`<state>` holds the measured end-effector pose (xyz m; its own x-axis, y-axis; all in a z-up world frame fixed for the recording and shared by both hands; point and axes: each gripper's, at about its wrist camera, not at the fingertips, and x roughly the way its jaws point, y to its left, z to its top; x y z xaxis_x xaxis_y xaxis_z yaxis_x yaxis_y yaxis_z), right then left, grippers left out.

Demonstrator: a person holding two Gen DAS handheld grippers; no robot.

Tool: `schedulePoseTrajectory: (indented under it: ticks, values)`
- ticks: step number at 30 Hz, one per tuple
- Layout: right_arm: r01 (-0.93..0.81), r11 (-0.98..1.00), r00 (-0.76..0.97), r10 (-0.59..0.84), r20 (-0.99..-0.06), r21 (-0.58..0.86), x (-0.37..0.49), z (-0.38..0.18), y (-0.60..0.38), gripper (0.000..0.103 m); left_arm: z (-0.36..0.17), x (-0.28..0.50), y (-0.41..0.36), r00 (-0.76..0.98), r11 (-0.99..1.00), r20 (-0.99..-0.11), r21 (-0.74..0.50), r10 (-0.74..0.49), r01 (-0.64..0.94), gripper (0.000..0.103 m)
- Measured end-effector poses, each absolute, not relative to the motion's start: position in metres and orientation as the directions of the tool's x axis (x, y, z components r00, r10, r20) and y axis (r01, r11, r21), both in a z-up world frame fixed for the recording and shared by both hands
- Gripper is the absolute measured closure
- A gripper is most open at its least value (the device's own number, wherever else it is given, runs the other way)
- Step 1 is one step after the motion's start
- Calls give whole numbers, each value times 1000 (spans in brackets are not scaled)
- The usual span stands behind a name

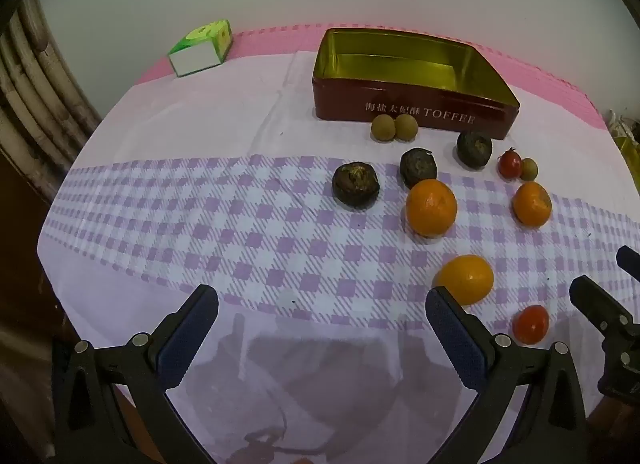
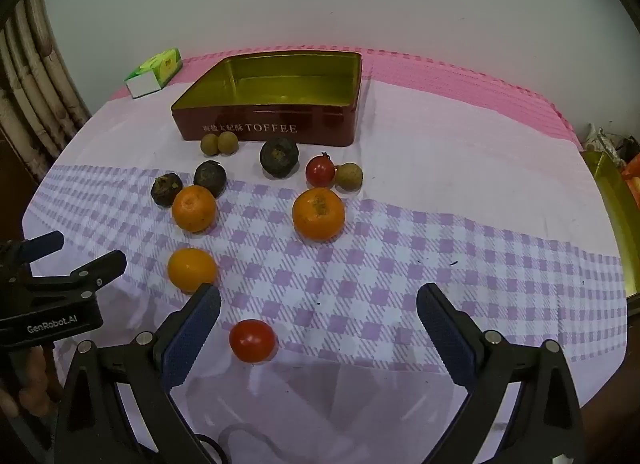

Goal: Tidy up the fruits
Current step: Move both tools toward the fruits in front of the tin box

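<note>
An empty red toffee tin (image 1: 412, 112) (image 2: 272, 132) with a gold inside stands at the back of the checked cloth. In front of it lie three oranges (image 1: 431, 207) (image 2: 318, 214), three dark round fruits (image 1: 355, 184) (image 2: 279, 157), two red tomatoes (image 1: 531, 324) (image 2: 252, 340) and small tan longans (image 1: 394, 127) (image 2: 219, 143). My left gripper (image 1: 320, 300) (image 2: 86, 250) hangs open over bare cloth, left of the nearest orange (image 1: 466, 279). My right gripper (image 2: 320, 296) (image 1: 604, 272) is open too, with the near tomato lying untouched beside its left finger.
A green and white carton (image 1: 202, 49) (image 2: 154, 72) sits at the back left corner. Pipes (image 1: 32, 76) run up the left wall. A gold tray (image 2: 616, 204) with orange things stands off the table's right edge. A hand (image 2: 32, 380) holds the left gripper.
</note>
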<state>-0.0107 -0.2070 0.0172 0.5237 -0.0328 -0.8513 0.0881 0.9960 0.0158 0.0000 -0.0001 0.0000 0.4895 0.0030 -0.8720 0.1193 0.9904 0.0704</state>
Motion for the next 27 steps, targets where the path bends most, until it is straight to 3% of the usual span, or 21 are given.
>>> schedulePoseTrajectory:
  ticks: [27]
  values:
    - [77,997,514,-42,-857,-3,-10,15,-203,6,4,-3,-1,487,989,-873,76,5,127,1]
